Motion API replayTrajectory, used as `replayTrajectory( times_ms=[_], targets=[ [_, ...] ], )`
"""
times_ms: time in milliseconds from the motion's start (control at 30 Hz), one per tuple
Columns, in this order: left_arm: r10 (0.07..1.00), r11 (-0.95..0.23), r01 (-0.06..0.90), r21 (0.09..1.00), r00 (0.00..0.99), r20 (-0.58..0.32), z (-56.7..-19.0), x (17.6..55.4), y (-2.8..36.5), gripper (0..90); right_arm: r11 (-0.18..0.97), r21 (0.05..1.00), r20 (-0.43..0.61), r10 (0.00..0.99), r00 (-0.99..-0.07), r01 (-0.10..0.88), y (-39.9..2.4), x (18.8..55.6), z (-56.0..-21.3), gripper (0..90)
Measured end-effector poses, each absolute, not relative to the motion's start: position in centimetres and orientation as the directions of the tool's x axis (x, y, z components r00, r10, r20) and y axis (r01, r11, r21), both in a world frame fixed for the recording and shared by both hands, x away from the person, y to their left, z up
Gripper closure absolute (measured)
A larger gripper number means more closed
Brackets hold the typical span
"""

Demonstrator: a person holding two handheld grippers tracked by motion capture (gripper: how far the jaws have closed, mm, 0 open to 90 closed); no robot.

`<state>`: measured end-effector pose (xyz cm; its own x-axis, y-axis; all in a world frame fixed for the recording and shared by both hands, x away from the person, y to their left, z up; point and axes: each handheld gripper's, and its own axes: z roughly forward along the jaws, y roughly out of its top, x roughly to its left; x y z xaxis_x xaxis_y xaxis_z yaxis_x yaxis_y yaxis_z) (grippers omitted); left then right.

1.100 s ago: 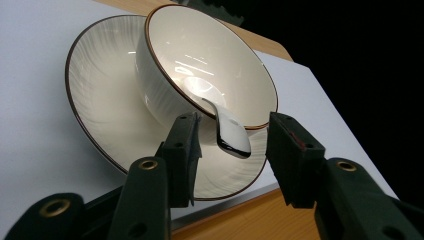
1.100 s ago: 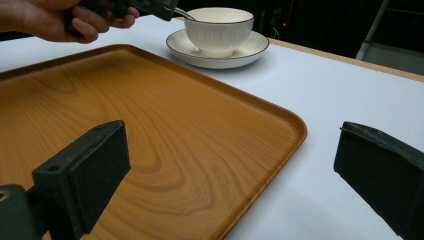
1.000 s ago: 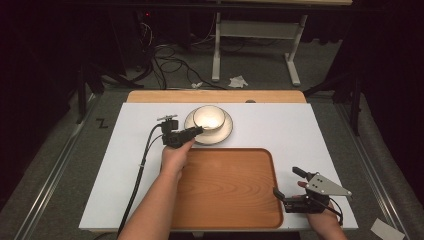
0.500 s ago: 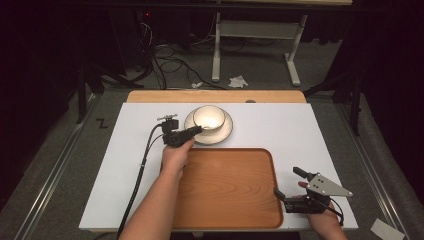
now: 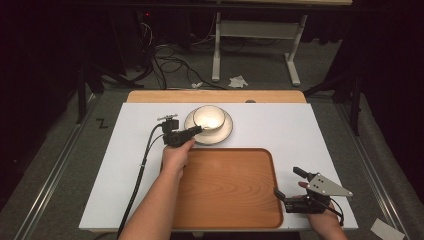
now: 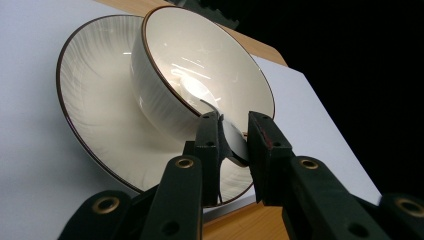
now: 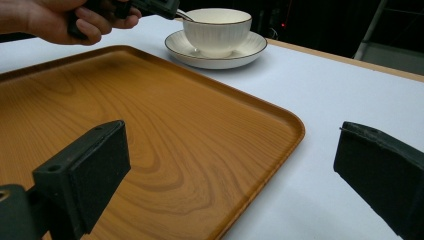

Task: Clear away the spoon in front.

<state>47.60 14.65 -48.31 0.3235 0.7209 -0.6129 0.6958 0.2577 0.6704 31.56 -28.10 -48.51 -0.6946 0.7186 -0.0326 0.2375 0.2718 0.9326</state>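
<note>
A white bowl [image 5: 209,116] with a brown rim stands on a matching saucer [image 5: 226,134] at the back of the table. A metal spoon [image 6: 232,142] rests in the bowl [image 6: 200,65], its handle sticking out over the rim. My left gripper [image 5: 197,130] reaches in from the bowl's left. Its jaws have just been closing, and they now pinch the flat end of the spoon handle. My right gripper [image 5: 287,181] rests at the tray's right edge, open and empty. In the right gripper view its jaws stand wide apart over the tray corner [image 7: 280,125].
A wooden tray [image 5: 230,190] lies on the white tabletop [image 5: 300,130] in front of the saucer, with nothing on it. A black cable [image 5: 140,170] trails from the left gripper toward the table's front edge. Bare white surface lies right of the saucer.
The left gripper's jaws have narrowed around the spoon handle. Both hands have stayed nearly where they were.
</note>
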Motion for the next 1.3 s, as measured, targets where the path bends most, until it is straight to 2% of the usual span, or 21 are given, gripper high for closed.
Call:
replayTrajectory(
  times_ms=[300,733,1300],
  targets=[
    [0.719,0.256,0.693,0.674,0.33,-0.612,-48.3,47.6,14.6,84.6,0.27,0.933,-0.032,0.721,-0.692,0.238,-28.1,31.6,-48.5,2.6],
    [0.714,0.253,0.693,0.675,0.337,-0.613,-48.2,47.5,14.5,85.8,0.271,0.932,-0.032,0.72,-0.694,0.239,-28.1,31.6,-48.5,2.6],
    [0.789,0.106,0.6,0.793,0.435,-0.434,-47.1,46.9,12.8,86.0,0.272,0.933,-0.035,0.723,-0.69,0.237,-28.1,31.5,-48.5,2.6]
  ],
)
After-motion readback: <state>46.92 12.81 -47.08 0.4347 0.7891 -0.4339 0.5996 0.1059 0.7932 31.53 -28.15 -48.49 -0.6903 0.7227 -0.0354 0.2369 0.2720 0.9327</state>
